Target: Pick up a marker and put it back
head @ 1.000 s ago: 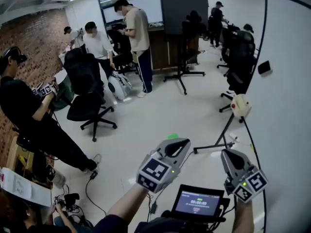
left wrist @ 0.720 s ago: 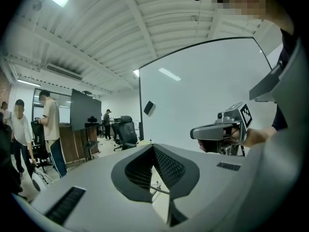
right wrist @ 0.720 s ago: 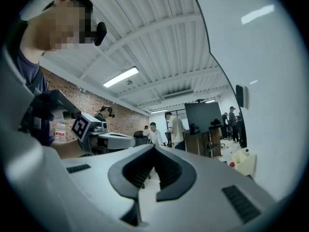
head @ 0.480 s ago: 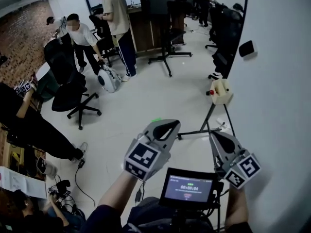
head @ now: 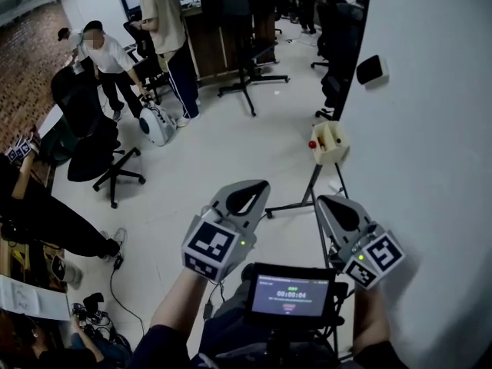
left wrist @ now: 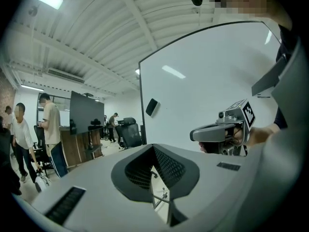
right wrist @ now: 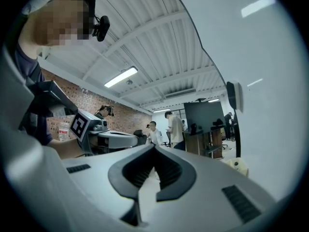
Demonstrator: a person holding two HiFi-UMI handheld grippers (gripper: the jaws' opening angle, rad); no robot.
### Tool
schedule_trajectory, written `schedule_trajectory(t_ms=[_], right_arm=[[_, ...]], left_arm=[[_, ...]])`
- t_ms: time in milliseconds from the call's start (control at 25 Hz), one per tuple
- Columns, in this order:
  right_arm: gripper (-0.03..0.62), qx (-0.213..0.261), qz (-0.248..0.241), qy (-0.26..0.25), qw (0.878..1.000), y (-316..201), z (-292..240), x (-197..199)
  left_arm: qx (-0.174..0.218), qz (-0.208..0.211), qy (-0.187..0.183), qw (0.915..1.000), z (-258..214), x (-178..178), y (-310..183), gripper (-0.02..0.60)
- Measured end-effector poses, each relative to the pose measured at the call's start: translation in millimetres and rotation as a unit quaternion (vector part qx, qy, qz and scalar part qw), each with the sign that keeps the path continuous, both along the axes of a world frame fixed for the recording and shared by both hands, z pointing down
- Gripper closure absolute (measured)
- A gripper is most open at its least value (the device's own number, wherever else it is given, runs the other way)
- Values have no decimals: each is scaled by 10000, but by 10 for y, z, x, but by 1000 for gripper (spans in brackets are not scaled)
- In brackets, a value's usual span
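Observation:
A beige holder [head: 329,143] hangs at the whiteboard's [head: 430,129] left edge, and a red-capped marker [head: 313,144] pokes from its left side. Both grippers are held low in front of me, well short of the holder. My left gripper [head: 257,184] points up toward it, jaws shut and empty. To its right, my right gripper [head: 327,201] is also shut, with nothing in it. Seen along its own jaws, the left gripper [left wrist: 153,146] has only a thin slit between them, and the right gripper [right wrist: 154,146] looks the same. The holder [right wrist: 239,164] shows small at lower right in the right gripper view.
A black eraser [head: 369,69] sticks to the whiteboard above the holder. The board's stand legs [head: 296,204] spread on the floor just past the grippers. A small screen [head: 290,294] is mounted at my chest. Office chairs [head: 92,156] and several people [head: 165,21] stand to the left and behind.
The head view has swung down and toward the whiteboard, so the holder sits nearer and lower in frame. Both grippers have drifted left and slightly up, still shut.

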State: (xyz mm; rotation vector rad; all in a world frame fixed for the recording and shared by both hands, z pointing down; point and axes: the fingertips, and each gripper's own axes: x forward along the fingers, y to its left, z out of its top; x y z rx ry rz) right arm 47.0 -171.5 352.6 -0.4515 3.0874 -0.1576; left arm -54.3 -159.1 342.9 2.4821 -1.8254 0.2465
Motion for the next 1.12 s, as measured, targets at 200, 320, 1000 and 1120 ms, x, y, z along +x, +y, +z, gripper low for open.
schedule_trajectory(t_ms=[200, 320, 1000, 1120], right_arm=[[586, 104, 228, 43, 9997, -262, -24, 30], [586, 136, 377, 109, 9991, -476, 12, -5], [585, 255, 1600, 734, 9841, -1648, 152, -792], [583, 323, 1853, 808, 9788, -1775, 160, -786]], left_arm=[[35, 246, -205, 9995, 10, 14, -316, 581], [41, 361, 62, 9993, 26, -3, -564, 581], [-137, 1260, 418, 9911, 300, -920, -2007, 581], [-199, 1413, 480, 9886, 356, -930, -2139, 581]])
